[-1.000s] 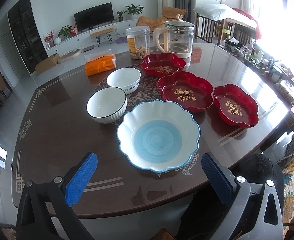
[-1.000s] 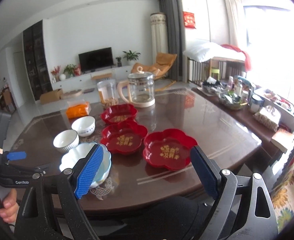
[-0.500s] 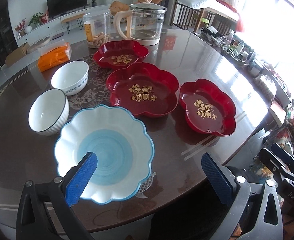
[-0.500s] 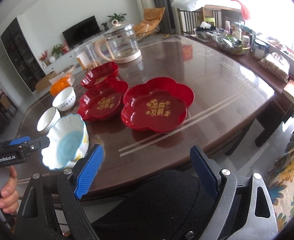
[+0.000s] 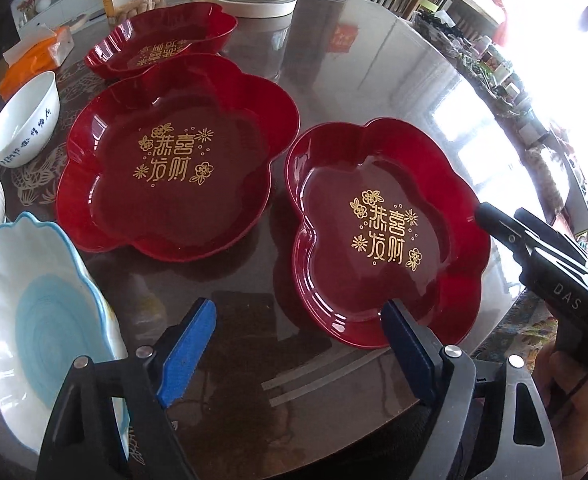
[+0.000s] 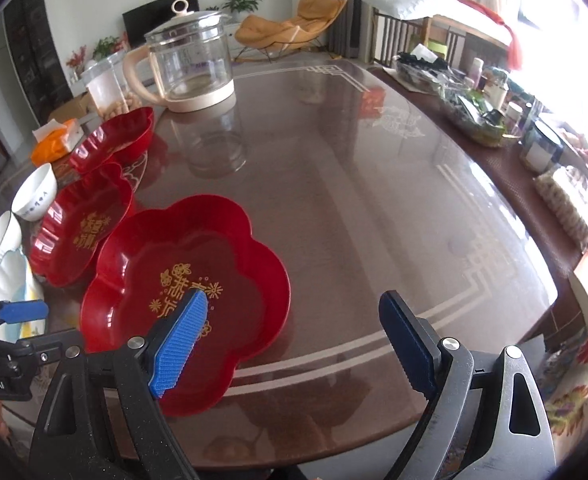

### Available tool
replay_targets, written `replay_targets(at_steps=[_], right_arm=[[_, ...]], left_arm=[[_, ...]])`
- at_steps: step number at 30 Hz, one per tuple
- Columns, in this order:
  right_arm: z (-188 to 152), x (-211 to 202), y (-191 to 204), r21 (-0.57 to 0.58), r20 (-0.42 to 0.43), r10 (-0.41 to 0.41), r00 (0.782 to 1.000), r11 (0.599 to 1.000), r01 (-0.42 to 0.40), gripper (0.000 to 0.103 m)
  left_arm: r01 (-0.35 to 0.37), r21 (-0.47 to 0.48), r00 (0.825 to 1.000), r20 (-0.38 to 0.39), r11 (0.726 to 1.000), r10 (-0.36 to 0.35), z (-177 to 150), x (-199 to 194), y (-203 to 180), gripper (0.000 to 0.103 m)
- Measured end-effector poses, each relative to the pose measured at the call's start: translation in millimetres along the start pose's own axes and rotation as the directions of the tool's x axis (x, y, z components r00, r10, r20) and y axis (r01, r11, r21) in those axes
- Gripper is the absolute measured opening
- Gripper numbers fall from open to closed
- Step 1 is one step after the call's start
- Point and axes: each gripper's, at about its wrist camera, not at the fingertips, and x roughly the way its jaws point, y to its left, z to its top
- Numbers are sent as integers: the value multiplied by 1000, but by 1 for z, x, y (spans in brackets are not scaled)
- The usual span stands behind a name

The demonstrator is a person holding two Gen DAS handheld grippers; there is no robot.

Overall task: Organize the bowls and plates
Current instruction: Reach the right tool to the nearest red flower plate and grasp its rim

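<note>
Three red flower-shaped plates with gold lettering sit in a diagonal row on the glossy brown counter. In the left wrist view the left gripper is open and holds nothing. Its right blue pad overlaps the near rim of the nearest red plate at lower centre-right; whether it touches the rim cannot be told. The middle red plate lies just beside it to the upper left, and the far red plate sits beyond that, near the top of the frame. A blue-and-white scalloped bowl fills the lower left corner, with a white bowl with blue writing at the left edge.

In the right wrist view the right gripper is also open and empty. Its left pad hangs over the nearest red plate's lettering at lower left of centre, while the right pad is over bare counter. A glass kettle stands at the upper left.
</note>
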Motion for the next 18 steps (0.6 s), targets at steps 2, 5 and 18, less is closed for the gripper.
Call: replay_targets(at_steps=[2,5,18], right_arm=[[4,19,-9,32,-32,53,998,998,-52,88],[4,35,-13,36,-58,83,995,996,-81,88],[-15,26,-31,104,-73,173,982,981,-165,13]], left_arm=[[-11,3,1000,-12,1000,11,1,9,-4,76],[-20,-11,1000,-21,1000,19,2,19,-5,71],[87,69,996,15,994,-88,3,29,-46,45]])
